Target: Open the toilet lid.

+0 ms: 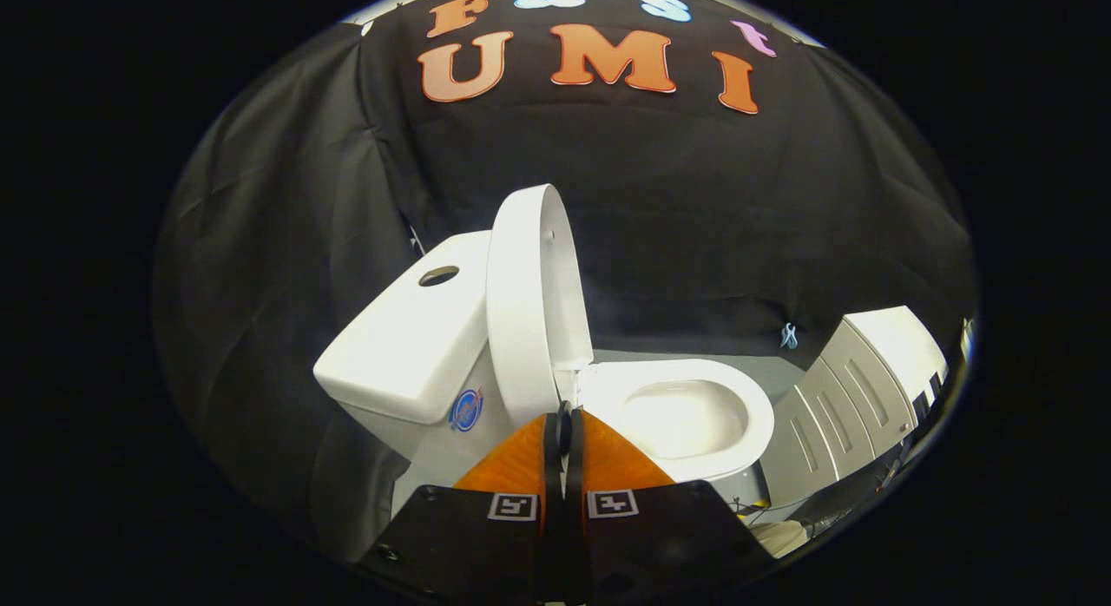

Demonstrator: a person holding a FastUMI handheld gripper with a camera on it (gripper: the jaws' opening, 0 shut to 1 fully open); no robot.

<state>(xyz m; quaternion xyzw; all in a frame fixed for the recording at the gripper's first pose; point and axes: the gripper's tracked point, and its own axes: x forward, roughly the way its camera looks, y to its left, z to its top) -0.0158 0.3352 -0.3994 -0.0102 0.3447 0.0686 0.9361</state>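
Toilet lid point(529, 302) upright, just beyond closed, empty hand-held gripper point(564, 419) fingers

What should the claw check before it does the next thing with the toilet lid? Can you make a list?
1. Lid raised: ok, it stands upright beside the tank.
2. Bowl uncovered: ok, the seat ring is open to view.
3. Claw free of the lid: ok, its fingers are shut together with nothing between them, just in front of the lid's lower edge.
4. Lid resting steadily against the tank: cannot tell.
5. Room to pull back: cannot tell what lies behind the claw; the grey cabinet stands beyond the bowl.
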